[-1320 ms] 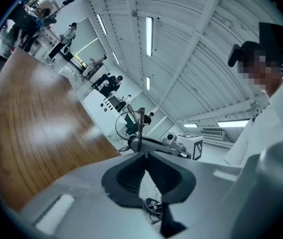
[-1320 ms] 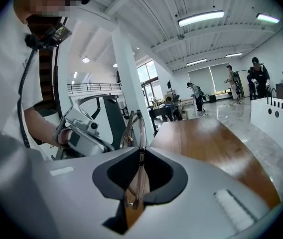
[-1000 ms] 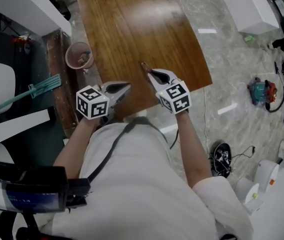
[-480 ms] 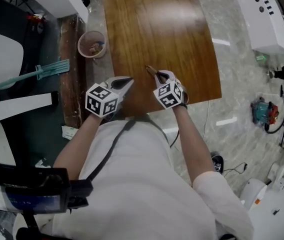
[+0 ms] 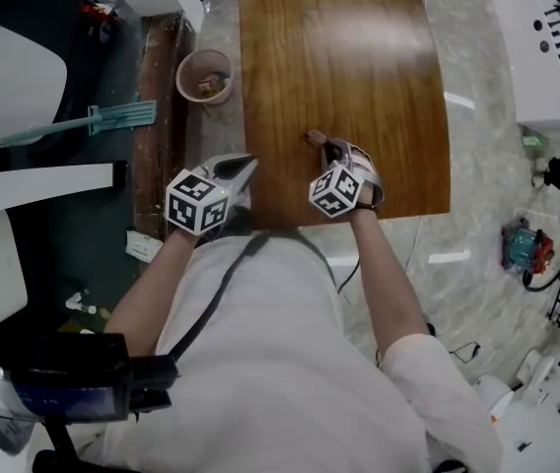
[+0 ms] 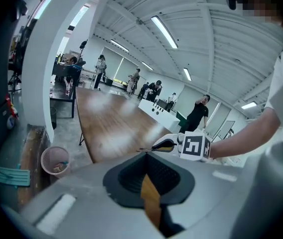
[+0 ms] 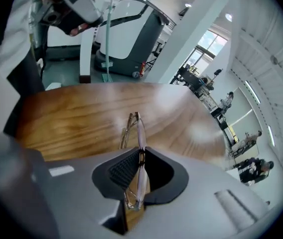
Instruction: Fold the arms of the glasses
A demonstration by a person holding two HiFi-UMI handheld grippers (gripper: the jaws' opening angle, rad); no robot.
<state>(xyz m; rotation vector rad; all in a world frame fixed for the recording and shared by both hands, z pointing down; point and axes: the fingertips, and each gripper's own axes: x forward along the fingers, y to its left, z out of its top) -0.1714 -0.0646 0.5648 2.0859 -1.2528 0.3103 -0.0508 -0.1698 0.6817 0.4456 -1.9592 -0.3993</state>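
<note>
The thin-framed glasses (image 7: 138, 133) are gripped edge-on between the jaws of my right gripper (image 7: 140, 158), and the front of the frame sticks out over the wooden table (image 7: 81, 118). In the head view the right gripper (image 5: 327, 149) hovers low over the near part of the table (image 5: 339, 67), with the glasses (image 5: 315, 138) at its tip. My left gripper (image 5: 245, 163) sits at the table's near left corner, shut with nothing in it. From the left gripper view, its closed jaws (image 6: 149, 158) point toward the right gripper (image 6: 164, 145).
A pink waste bin (image 5: 206, 77) with scraps stands on the floor left of the table, also seen as a bin (image 6: 55, 162) in the left gripper view. A teal broom (image 5: 112, 119) lies further left. White machines and several people stand beyond the table.
The right gripper has rolled and come down toward the tabletop with the glasses still in it. The left gripper has shifted a little along the table's near left corner, staying shut.
</note>
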